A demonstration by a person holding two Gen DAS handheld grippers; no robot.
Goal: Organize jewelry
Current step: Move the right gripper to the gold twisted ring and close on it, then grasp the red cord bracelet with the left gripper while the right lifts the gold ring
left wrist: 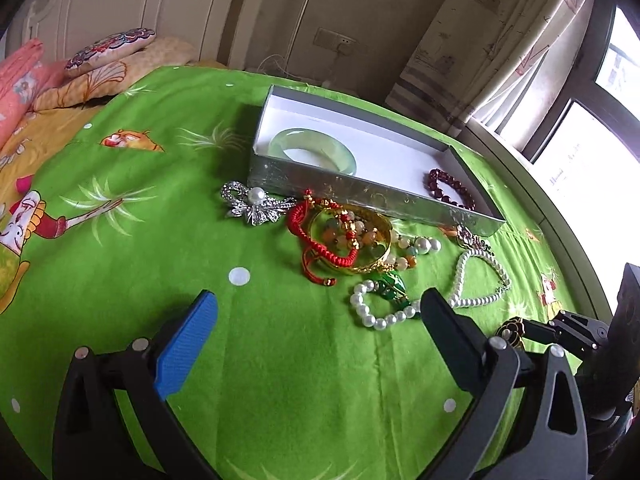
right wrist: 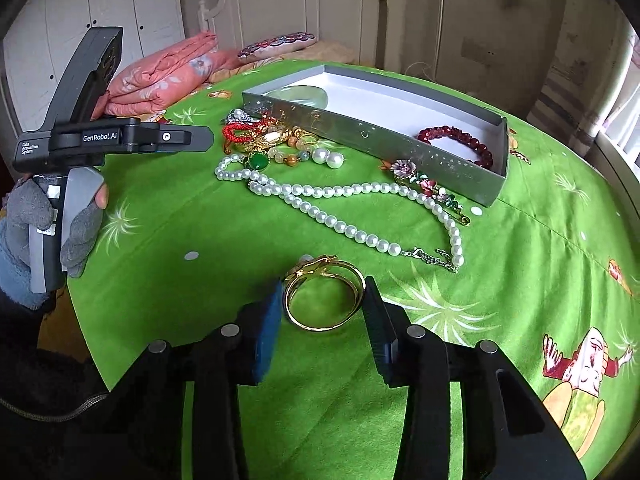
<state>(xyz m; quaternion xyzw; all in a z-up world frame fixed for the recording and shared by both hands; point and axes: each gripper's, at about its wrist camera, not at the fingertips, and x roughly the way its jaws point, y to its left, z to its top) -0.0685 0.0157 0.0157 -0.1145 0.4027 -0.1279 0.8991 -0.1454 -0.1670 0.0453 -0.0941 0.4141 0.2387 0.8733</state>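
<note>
Green printed bedsheet (right wrist: 320, 400) covers the bed and carries all the jewelry. Nearest in the right wrist view, the right tongs (right wrist: 324, 304) have their blue-padded fingers on either side of a gold bangle with a bow-shaped ornament (right wrist: 324, 298); the bangle lies flat on the sheet between them, both pads right at its rim, though I cannot tell whether they press on it. The left tongs (left wrist: 320, 312) stand wide apart with nothing between them, only bare sheet, and a gloved hand (right wrist: 48, 232) holds their handle in the right wrist view.

Just past the right tongs a long white pearl necklace (right wrist: 352, 208) loops across the sheet, its clasp end near the bangle. Beside the left tongs' right finger lie a short strand of white pearls (left wrist: 376, 312) and a green stone pendant (left wrist: 390, 286). Farther on sits a pile: a red woven cord bracelet (left wrist: 320, 236), a wide gold bangle (left wrist: 360, 240) with pastel beads inside it, and a silver bow brooch with a pearl centre (left wrist: 256, 204) to its left. An enamel flower pin (right wrist: 428, 188) lies just beside the box.

Beyond the pile is a long silver cardboard box with a white interior (left wrist: 360, 192), open-topped. Inside it a pale green jade bangle (left wrist: 312, 148) rests at one end and a dark red beaded bracelet (left wrist: 452, 192) at the other
</note>
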